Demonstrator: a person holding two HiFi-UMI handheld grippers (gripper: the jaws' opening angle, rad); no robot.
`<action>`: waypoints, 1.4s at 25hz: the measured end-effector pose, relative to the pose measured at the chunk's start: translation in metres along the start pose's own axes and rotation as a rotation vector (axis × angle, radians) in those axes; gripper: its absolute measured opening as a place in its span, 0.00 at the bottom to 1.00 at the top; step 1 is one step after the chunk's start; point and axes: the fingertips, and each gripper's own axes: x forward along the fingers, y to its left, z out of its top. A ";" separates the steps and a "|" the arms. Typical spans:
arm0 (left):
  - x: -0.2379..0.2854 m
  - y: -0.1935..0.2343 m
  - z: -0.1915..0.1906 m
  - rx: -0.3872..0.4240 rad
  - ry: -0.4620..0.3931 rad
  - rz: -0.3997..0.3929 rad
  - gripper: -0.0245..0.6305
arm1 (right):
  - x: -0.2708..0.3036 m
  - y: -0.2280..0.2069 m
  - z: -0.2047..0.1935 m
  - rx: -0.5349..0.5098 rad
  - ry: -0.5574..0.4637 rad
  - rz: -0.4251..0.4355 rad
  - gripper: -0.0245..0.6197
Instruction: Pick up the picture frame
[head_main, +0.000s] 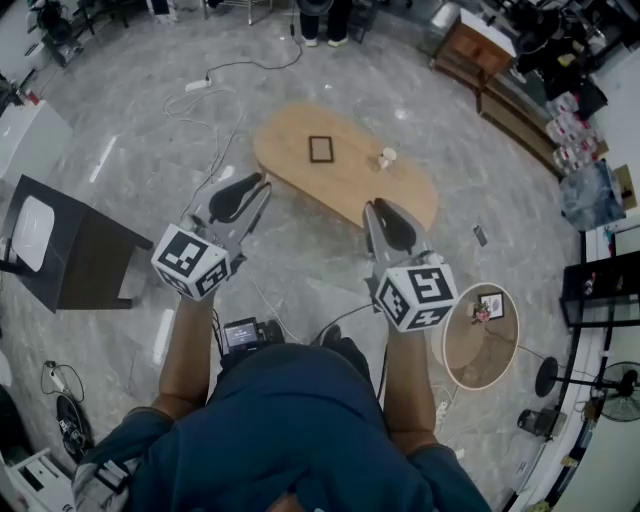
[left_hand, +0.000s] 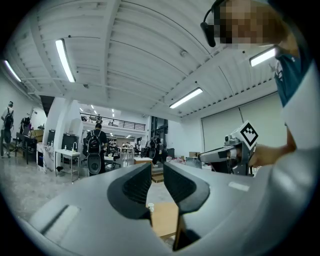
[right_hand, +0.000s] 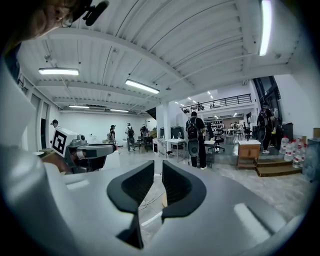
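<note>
A small dark picture frame (head_main: 320, 149) lies flat on the oval wooden table (head_main: 300, 175), with a small pale cup (head_main: 385, 158) to its right. My left gripper (head_main: 262, 184) hangs over the floor just short of the table's near left edge, its jaws shut on nothing. The right gripper (head_main: 371, 207) is at the table's near edge, also shut and empty. Both are well short of the frame. In the left gripper view the left gripper (left_hand: 157, 169) points at the table (left_hand: 165, 220) and the cup (left_hand: 150, 206). The right gripper (right_hand: 157, 167) faces the room.
A dark chair (head_main: 70, 255) stands on the left. A round side table (head_main: 470, 345) at the right carries another small frame (head_main: 490, 305). Cables (head_main: 215, 110) trail across the marble floor. A wooden cabinet (head_main: 475, 45) and people (right_hand: 196, 137) stand farther off.
</note>
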 end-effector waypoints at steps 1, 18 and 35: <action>0.000 0.003 0.000 -0.002 -0.004 -0.001 0.15 | 0.002 0.001 0.001 0.003 -0.004 -0.002 0.13; 0.074 0.016 -0.013 -0.007 0.029 0.099 0.15 | 0.057 -0.077 0.006 0.057 -0.028 0.119 0.13; 0.187 -0.001 -0.028 0.002 0.081 0.263 0.15 | 0.105 -0.200 0.006 0.085 -0.017 0.298 0.13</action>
